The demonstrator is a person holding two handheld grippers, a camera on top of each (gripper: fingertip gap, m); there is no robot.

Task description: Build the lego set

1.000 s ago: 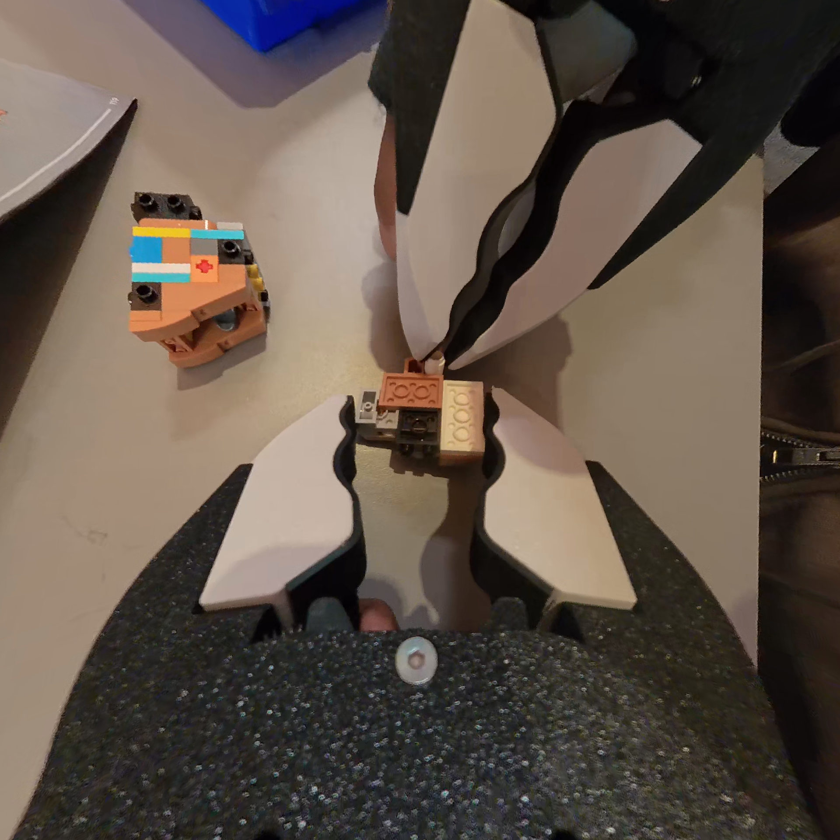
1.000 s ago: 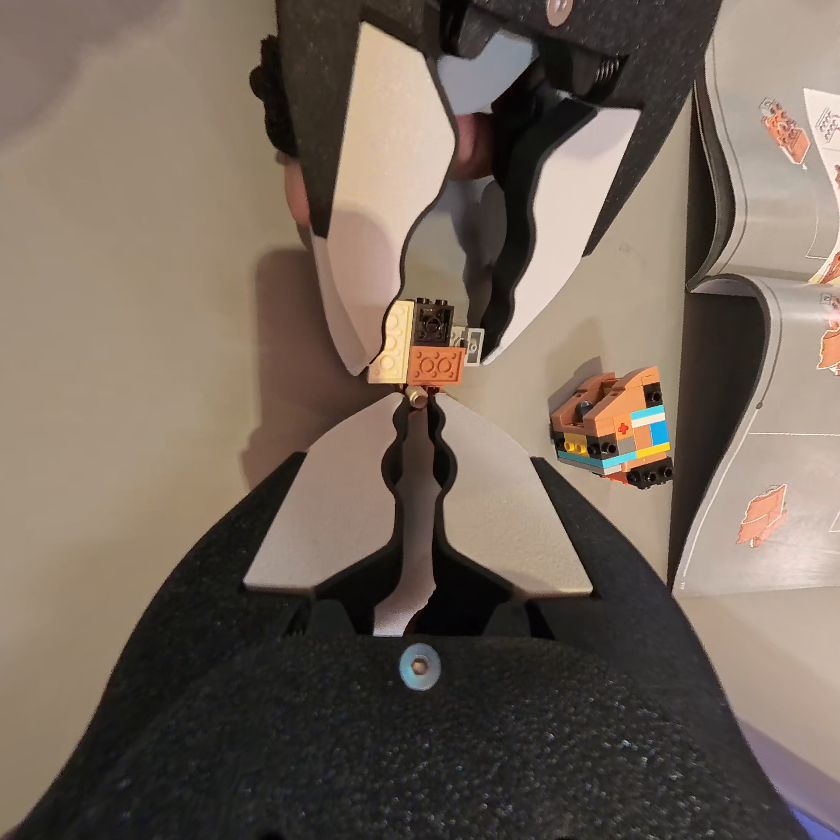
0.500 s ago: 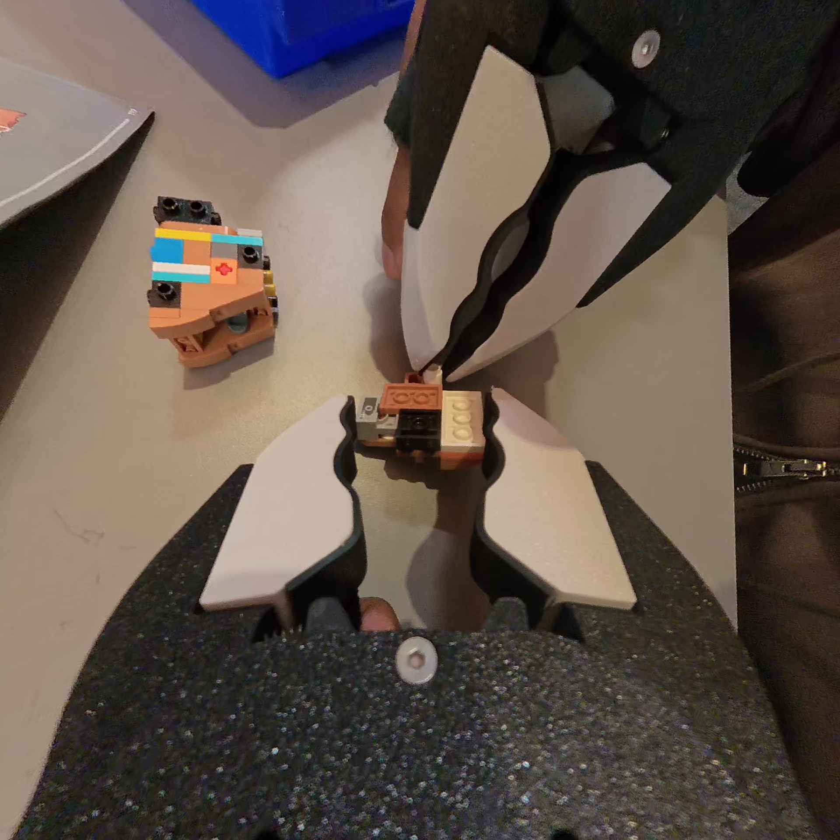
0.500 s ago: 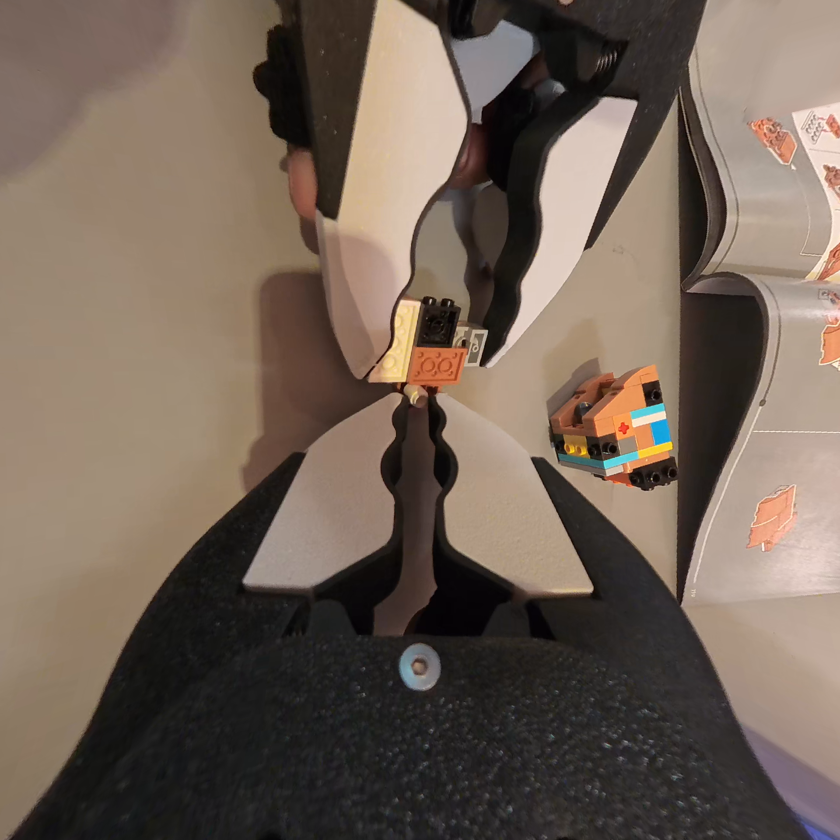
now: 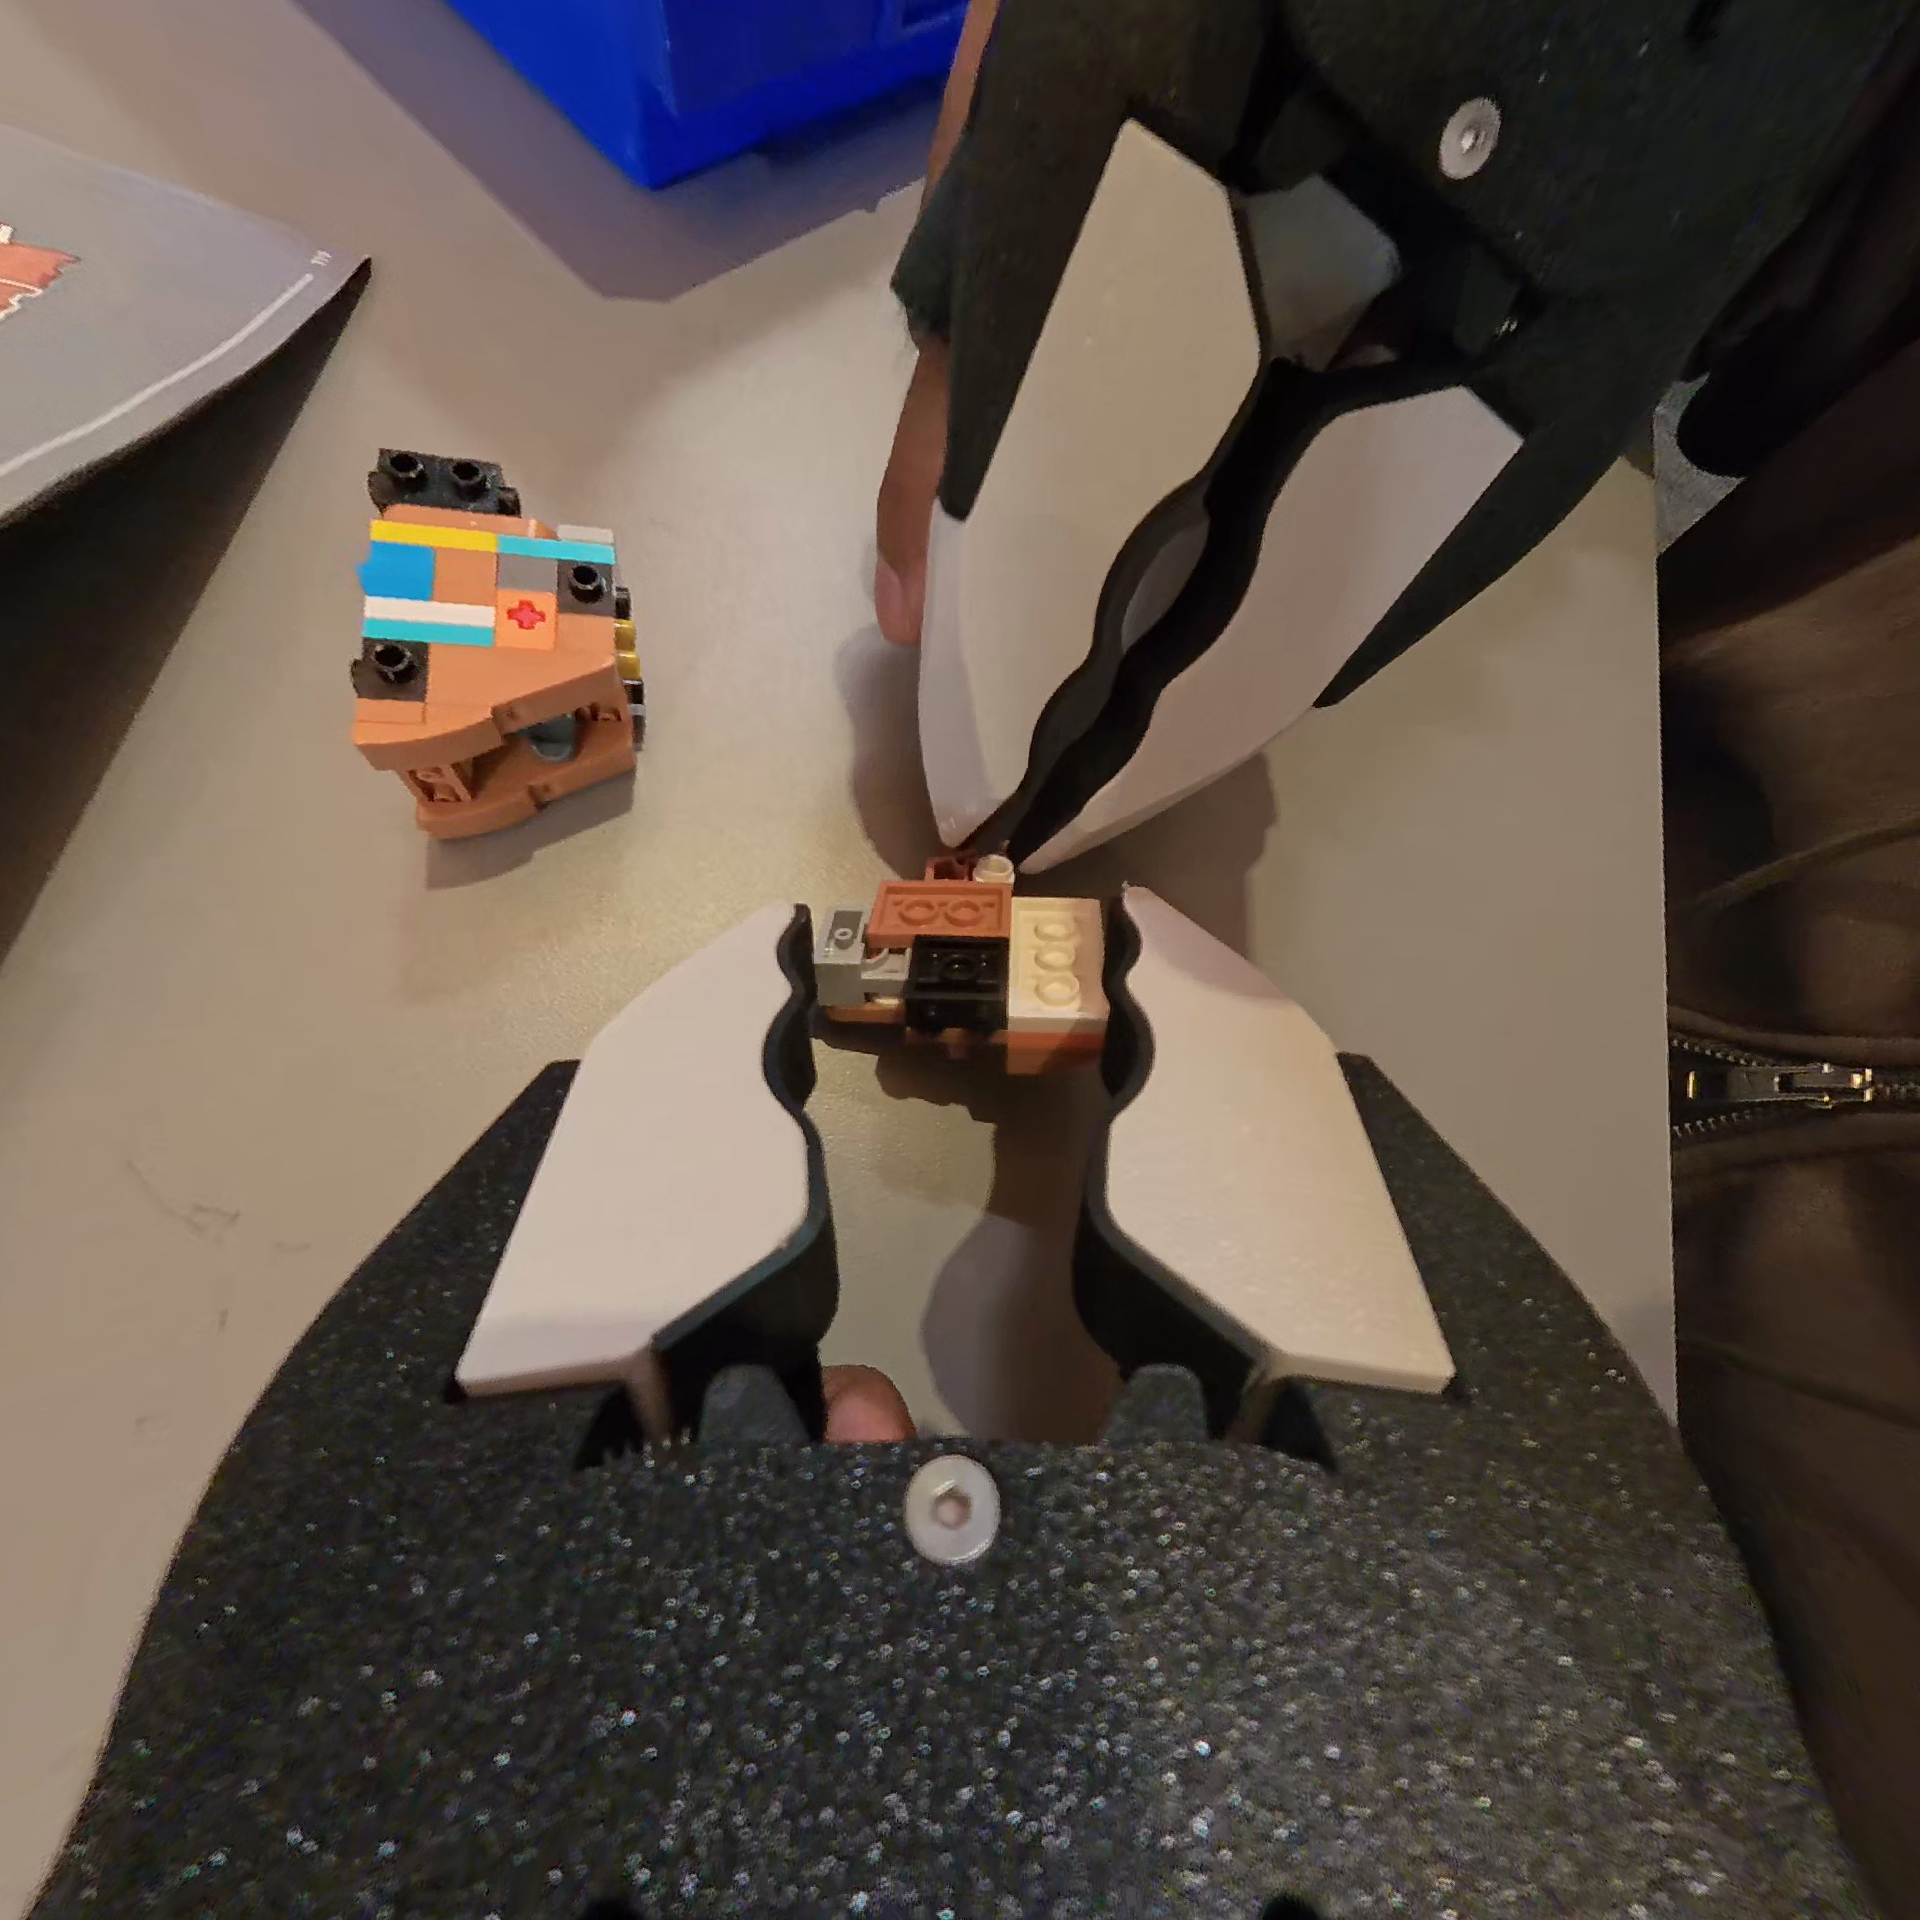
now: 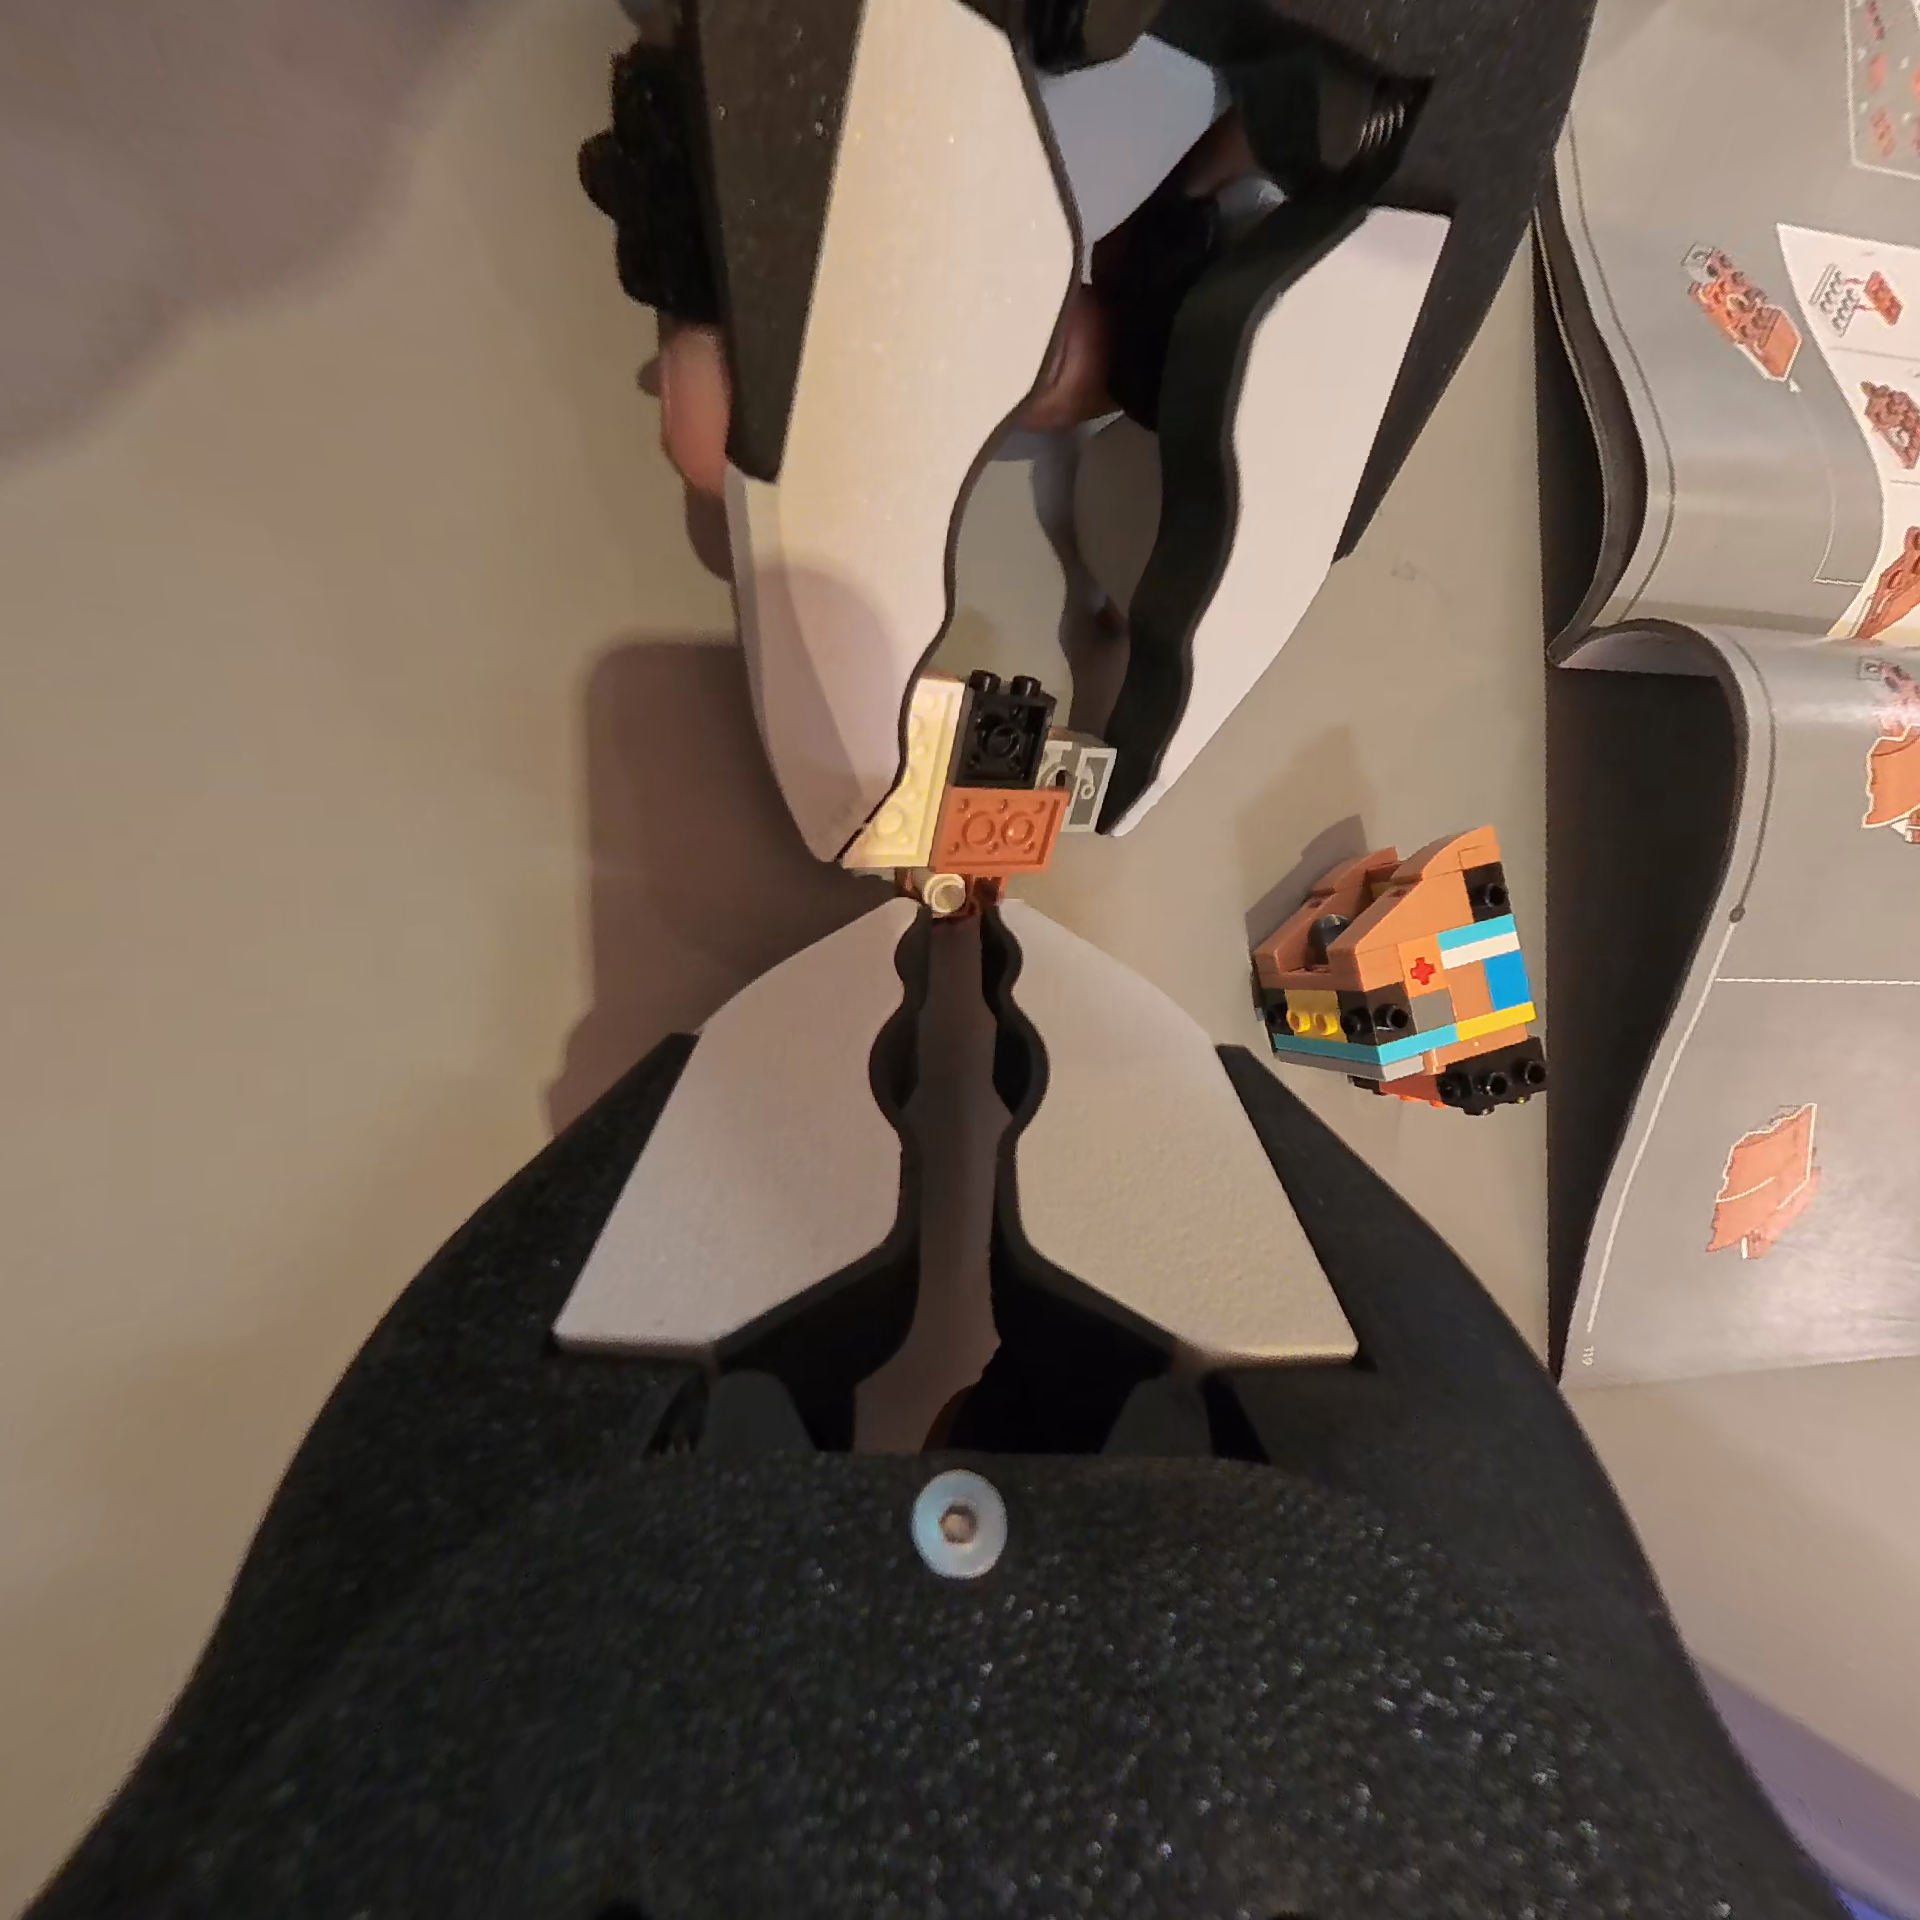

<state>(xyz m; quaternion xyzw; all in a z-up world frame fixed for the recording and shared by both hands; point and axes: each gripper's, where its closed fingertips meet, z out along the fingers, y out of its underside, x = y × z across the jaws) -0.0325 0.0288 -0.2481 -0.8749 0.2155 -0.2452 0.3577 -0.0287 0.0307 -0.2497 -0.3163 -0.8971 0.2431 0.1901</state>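
Firmly, left gripper [image 5: 961,961] clamps studded brick cluster [image 5: 961,966]; right gripper [image 6: 951,914] pinches its peg [image 6: 945,891].

Beyond the left hand-held gripper [image 5: 961,971], the blue bin [image 5: 727,73] is cut off by the frame's top edge. The booklet [image 6: 1766,727], right of the right hand-held gripper [image 6: 951,914], runs off the edge.

We see dim, warm light, soft shadows beneath the fingers [image 5: 665,1122], sharp focus ahead, and wide-angle bending at edges.

It looked like a hobby desk: a plain beige tabletop [image 5: 260,1039], an open instruction booklet [image 6: 1766,1039], a blue bin [image 5: 748,73].
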